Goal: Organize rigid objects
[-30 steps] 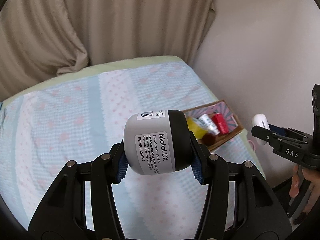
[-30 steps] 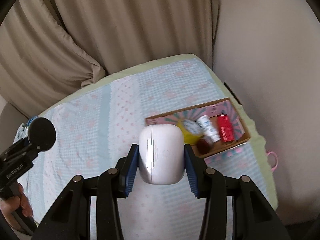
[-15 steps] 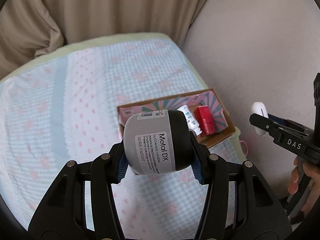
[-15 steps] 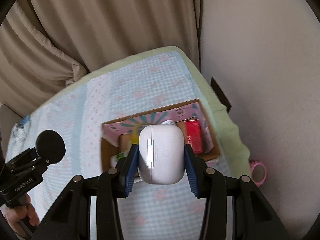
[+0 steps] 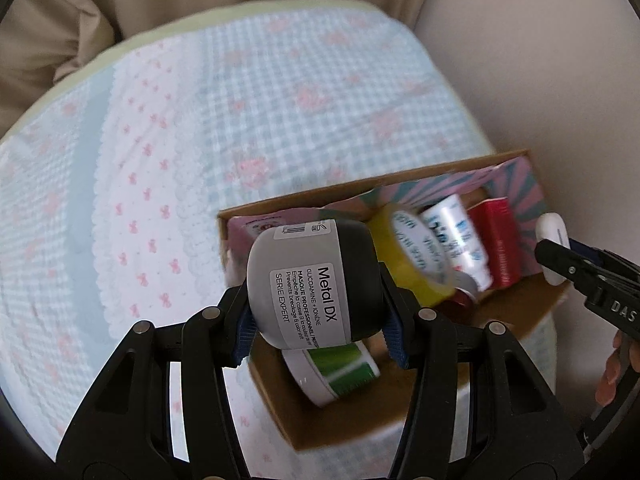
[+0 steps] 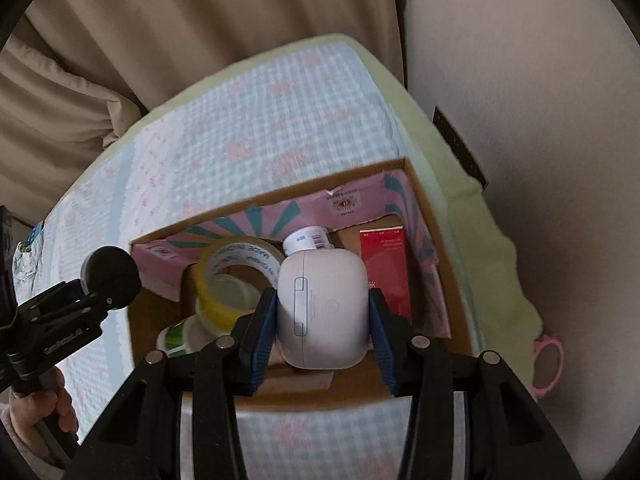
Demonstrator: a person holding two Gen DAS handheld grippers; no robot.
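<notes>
Cardboard box [image 6: 456, 304], centre of the right wrist frame, is already crowded: tape roll [image 6: 236, 276], red carton [image 6: 386, 268], white bottle [image 6: 308, 240], green-banded jar [image 5: 334, 368]. Left gripper [image 5: 316, 312] is clamped on the grey jar [image 5: 312, 284], frame centre, above the box's near-left corner. Right gripper [image 6: 322, 316] is clamped on the white case [image 6: 322, 308], over the box middle. Risk: releasing either onto stacked contents lets it roll or tip out; the two grippers, close together, may collide.
</notes>
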